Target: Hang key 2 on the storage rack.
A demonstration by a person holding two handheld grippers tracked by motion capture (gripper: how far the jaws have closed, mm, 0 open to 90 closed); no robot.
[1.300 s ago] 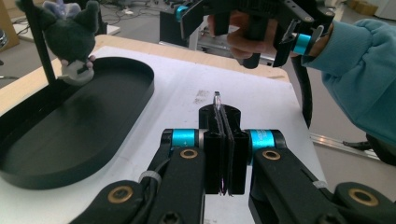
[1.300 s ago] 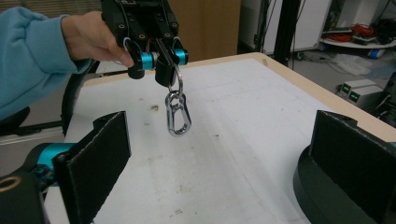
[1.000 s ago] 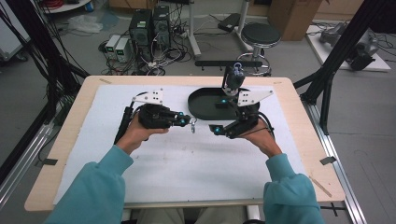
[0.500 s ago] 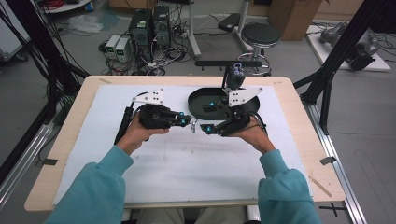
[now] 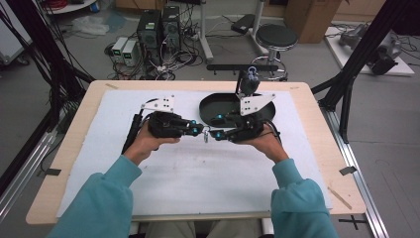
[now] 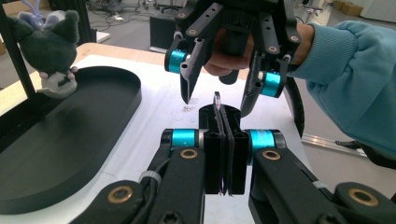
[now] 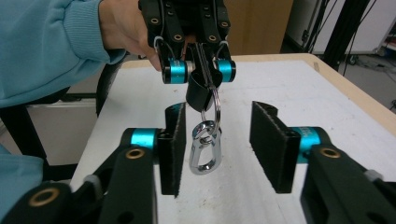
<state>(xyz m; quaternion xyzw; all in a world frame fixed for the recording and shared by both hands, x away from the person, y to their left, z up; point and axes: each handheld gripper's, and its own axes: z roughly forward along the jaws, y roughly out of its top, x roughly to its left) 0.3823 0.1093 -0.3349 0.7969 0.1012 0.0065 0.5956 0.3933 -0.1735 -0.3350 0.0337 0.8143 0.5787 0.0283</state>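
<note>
White mat under both: left gripper (image 7: 196, 70) clamps the ring (image 7: 211, 103), right gripper (image 7: 219, 149) has just been closing around the dangling clip (image 7: 204, 149) (pads not yet touching); a swing could mean a miss.

Right tool (image 7: 217, 154) jaws closing in around carabiner (image 7: 204, 148), pads not yet touching.

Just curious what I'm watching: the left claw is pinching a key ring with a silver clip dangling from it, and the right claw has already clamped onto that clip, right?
Not quite. In the right gripper view the right claw has just been closing, but its pads stand apart on either side of the silver clip, not touching it. The rest holds: the left claw pinches the key ring, and the clip dangles from it.
</note>
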